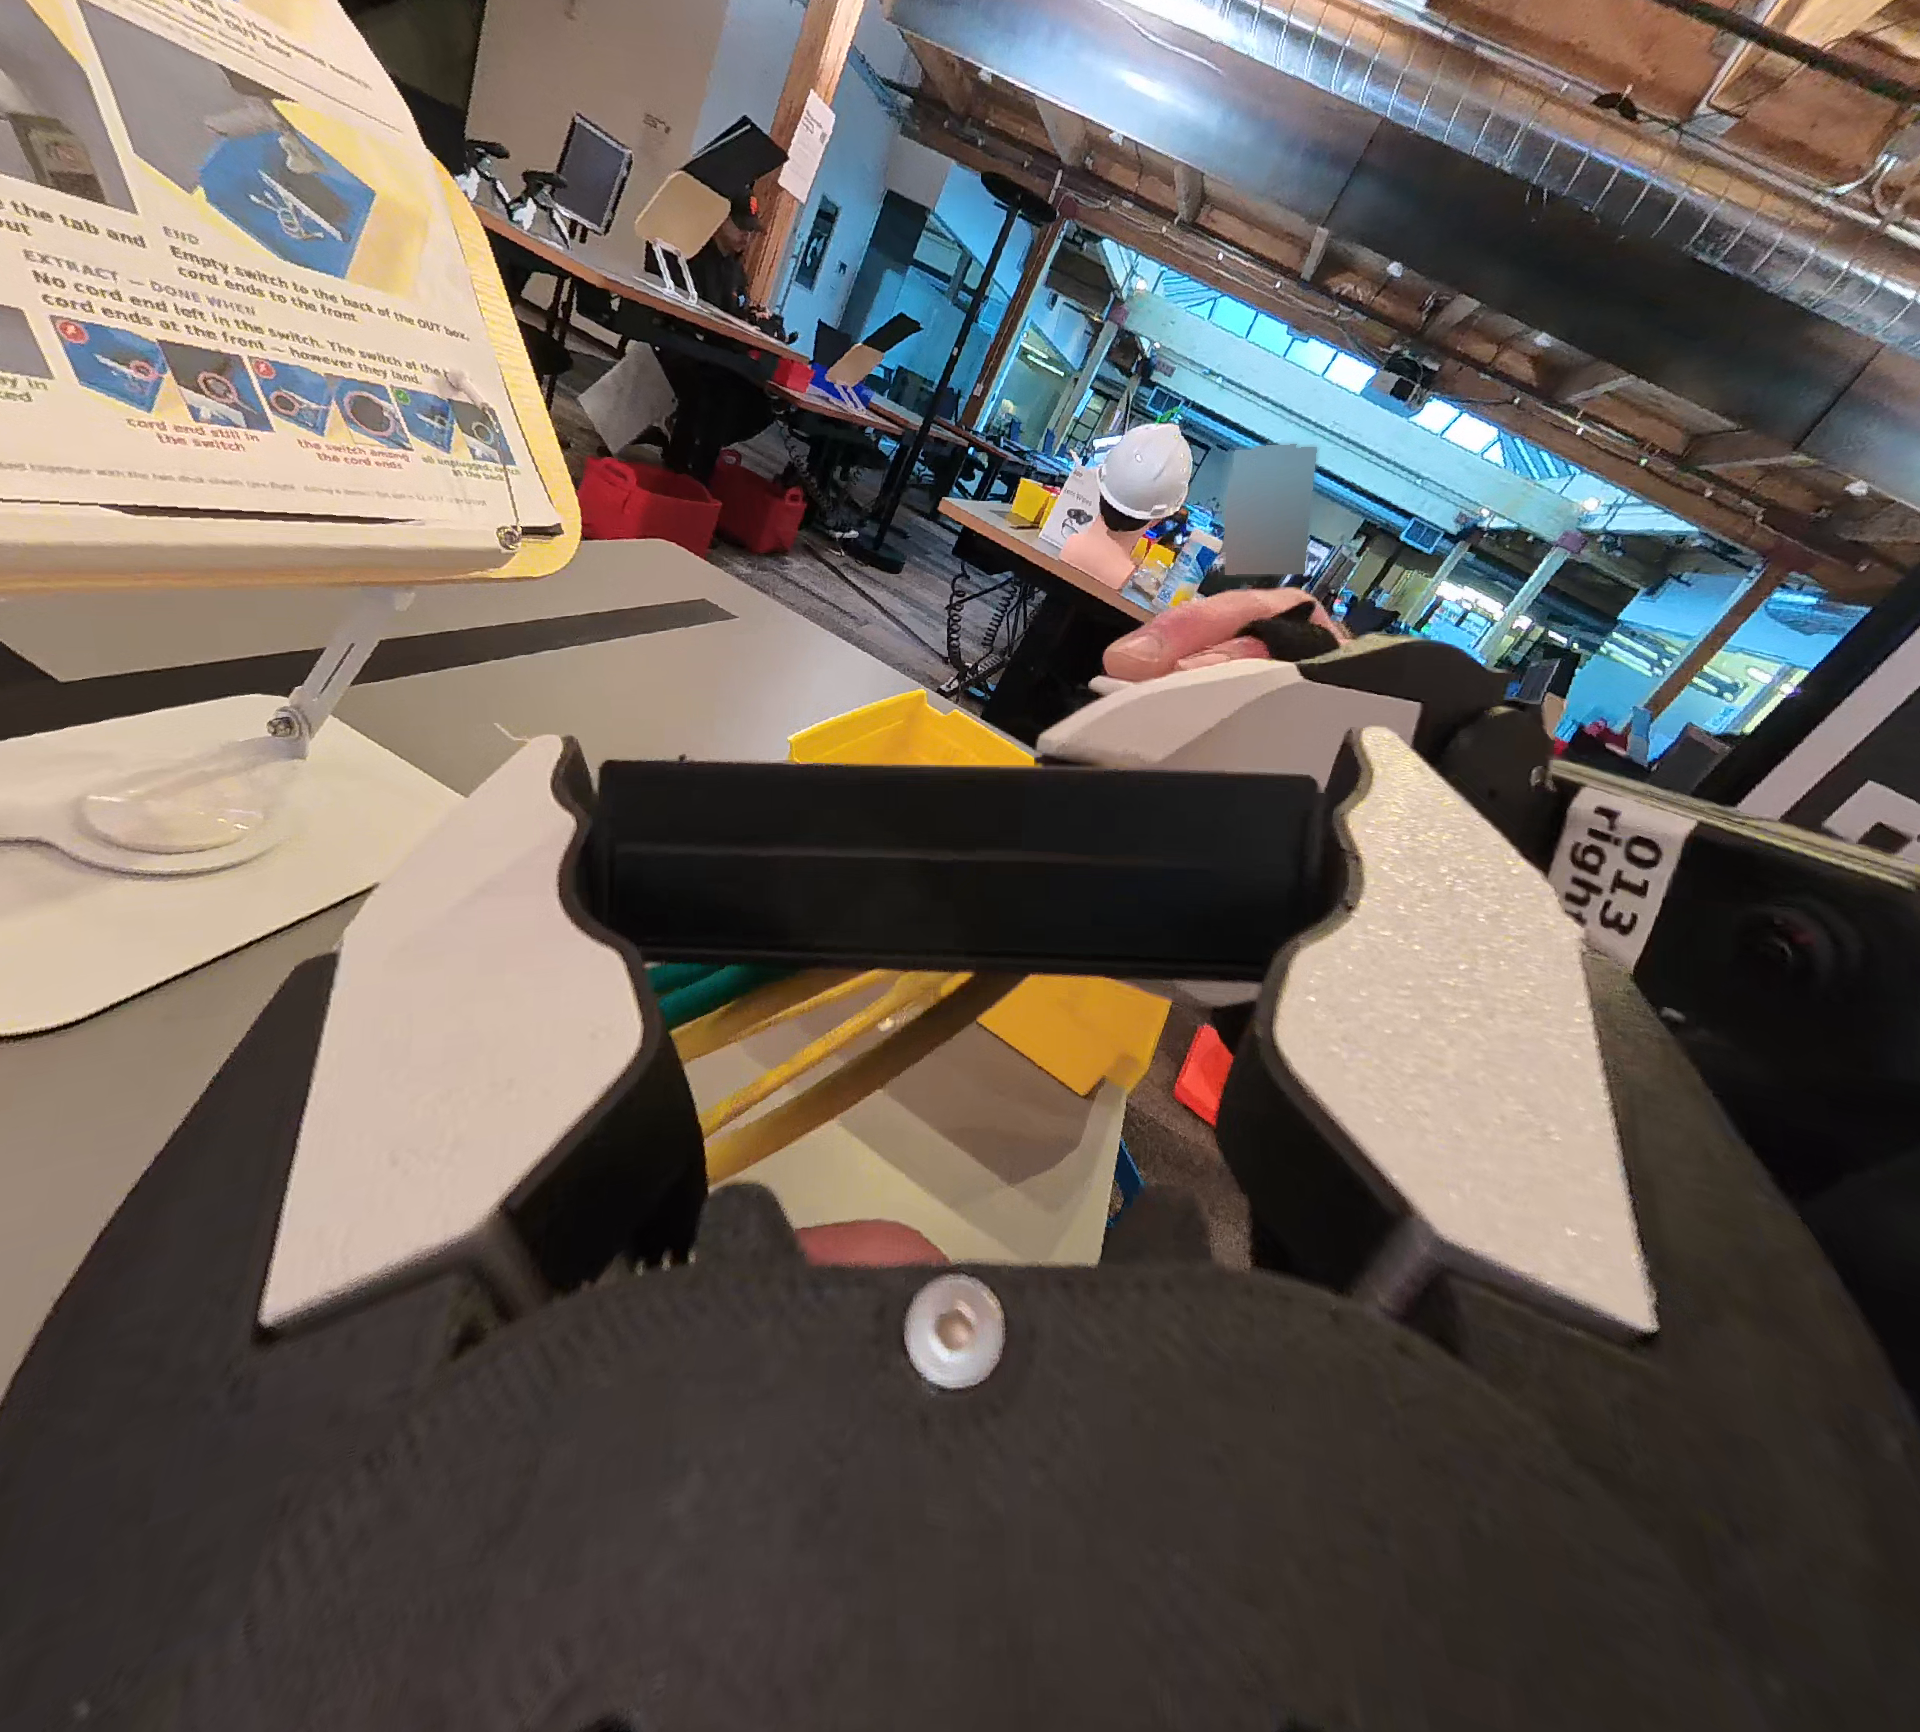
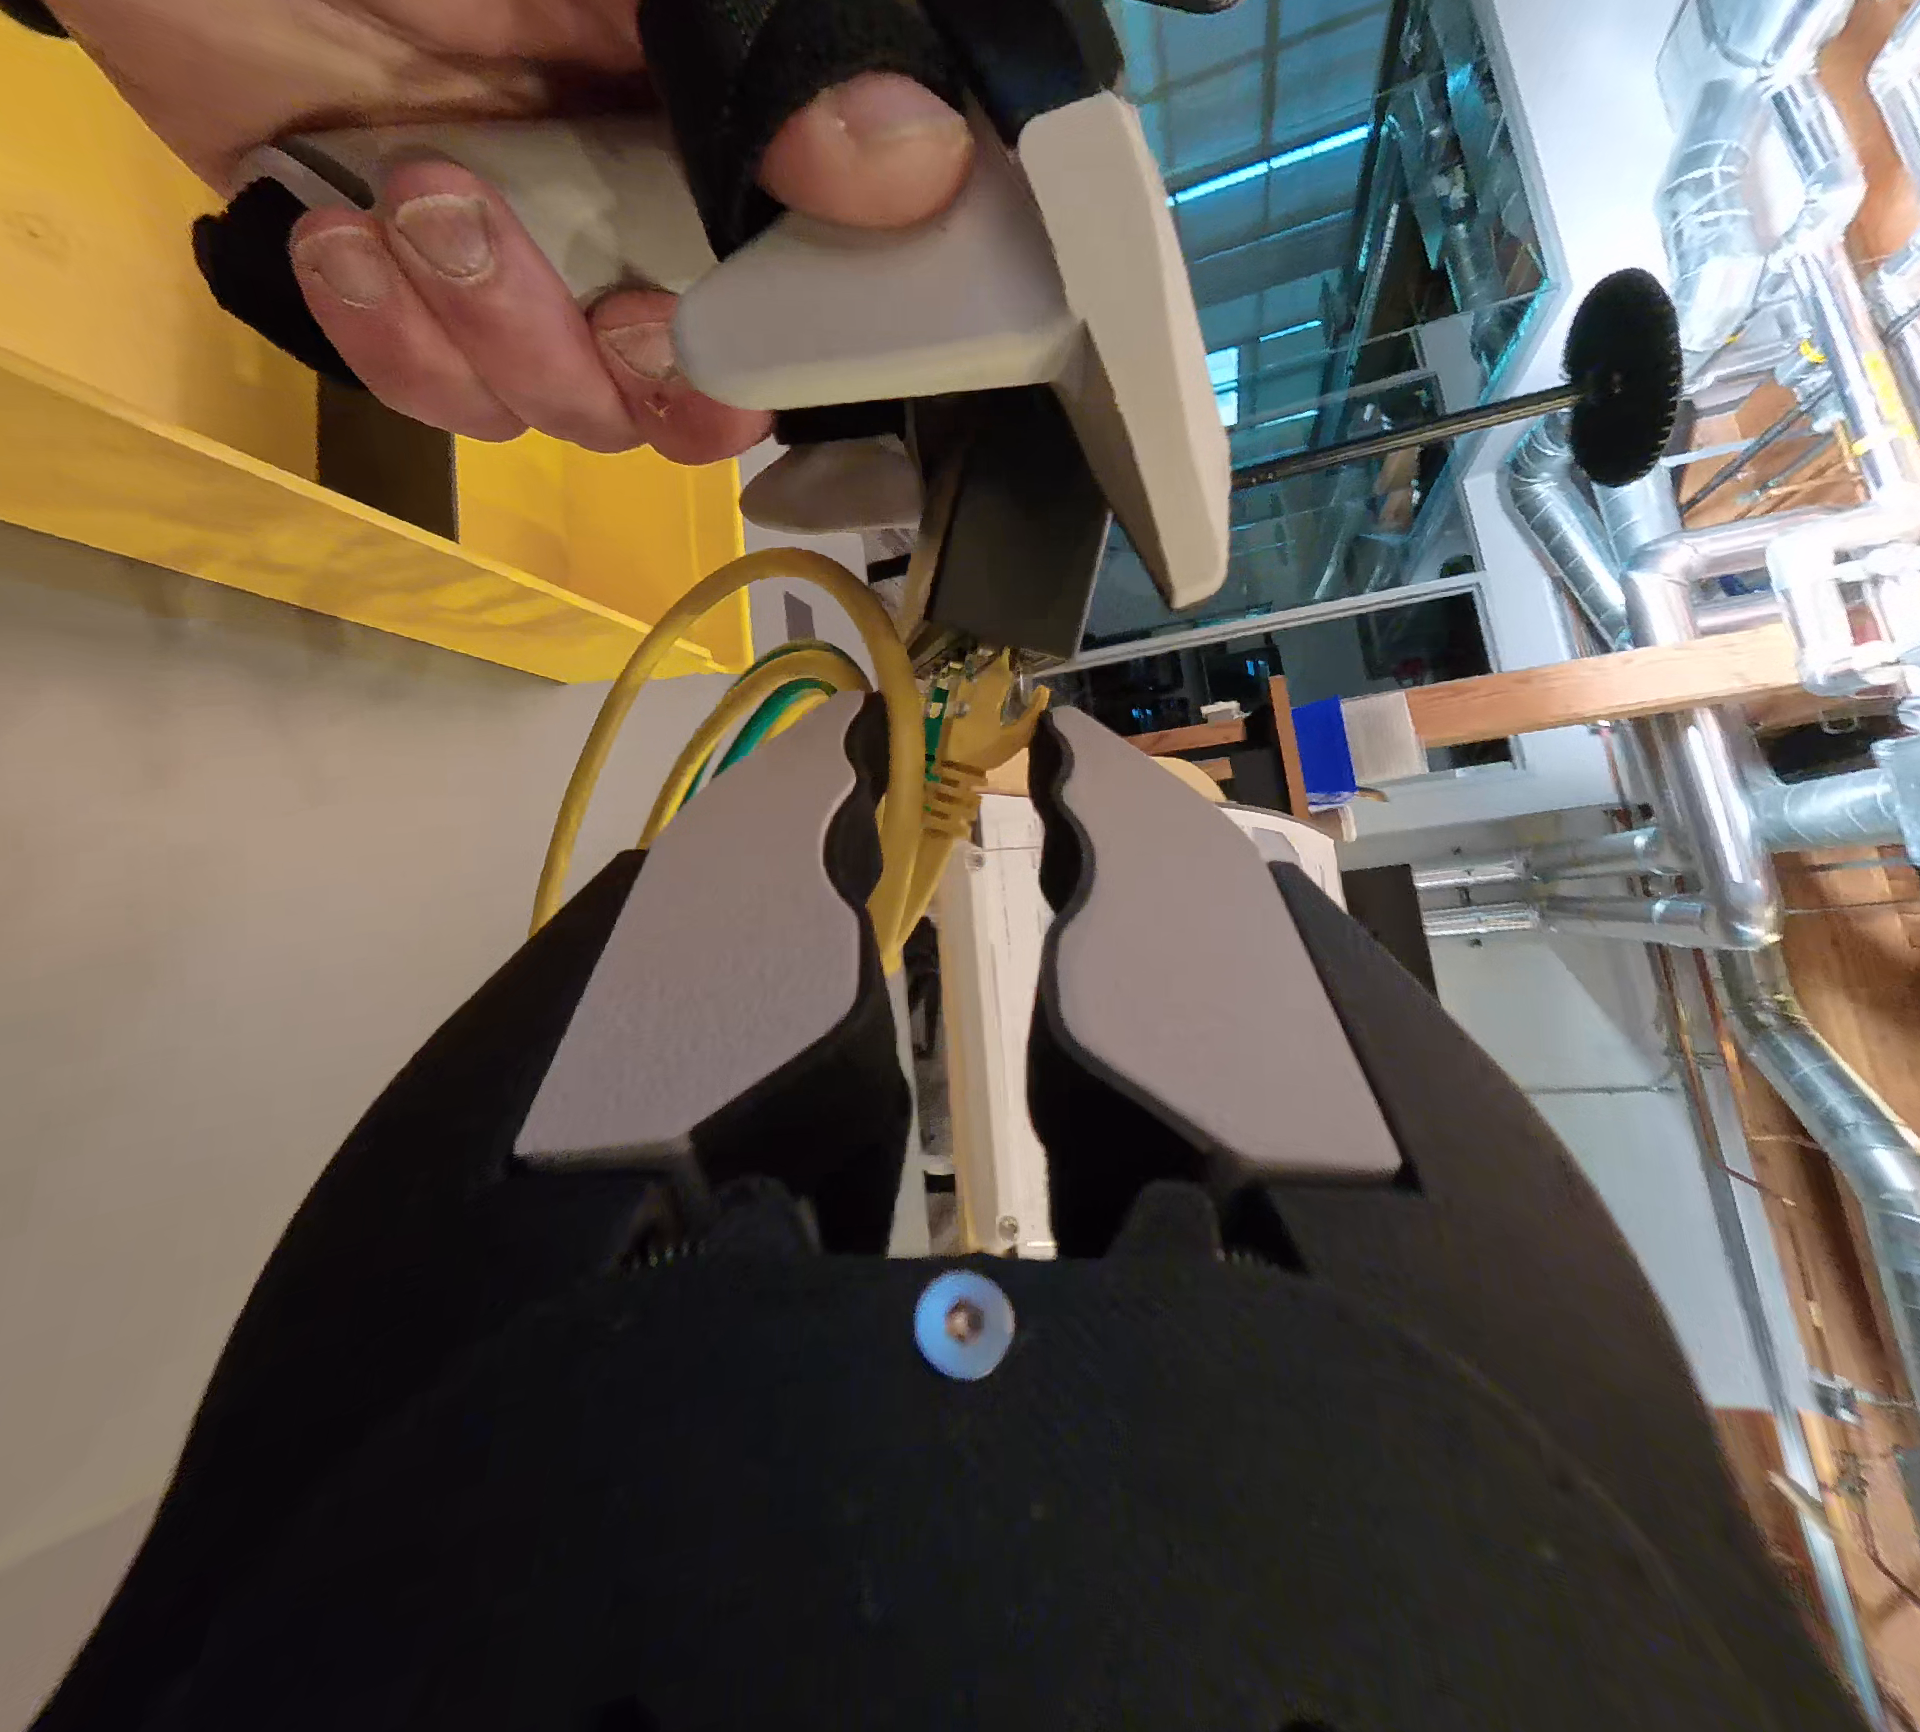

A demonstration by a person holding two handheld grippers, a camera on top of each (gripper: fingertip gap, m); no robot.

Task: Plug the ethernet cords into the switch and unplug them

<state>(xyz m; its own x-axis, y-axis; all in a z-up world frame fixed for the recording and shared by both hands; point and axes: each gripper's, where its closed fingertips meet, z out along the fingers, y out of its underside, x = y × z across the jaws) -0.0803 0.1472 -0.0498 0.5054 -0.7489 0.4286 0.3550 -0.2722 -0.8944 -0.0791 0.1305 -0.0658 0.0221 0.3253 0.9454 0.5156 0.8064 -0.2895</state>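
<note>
**Left jaws clamp the switch, right jaws sit open at the plugs**

Your left gripper (image 1: 956,861) has its jaws closed on the two ends of the black switch (image 1: 951,877), which spans the gap between them and is lifted off the bench (image 1: 135,1121). Below it, yellow cords (image 1: 831,1038) and a green cord (image 1: 707,991) run down toward a yellow bin (image 1: 1081,1033).

Your right gripper (image 2: 956,783) faces the switch (image 2: 1013,539) end-on, jaws narrowly apart and gripping nothing. A yellow plug (image 2: 961,763) lies between the tips, seated in the switch beside a green one (image 2: 938,708); whether either jaw touches it, you cannot tell. The yellow cords (image 2: 623,726) loop away to the left, past the jaw.

Your left hand (image 2: 468,155) holds the other gripper's handle above.
</note>
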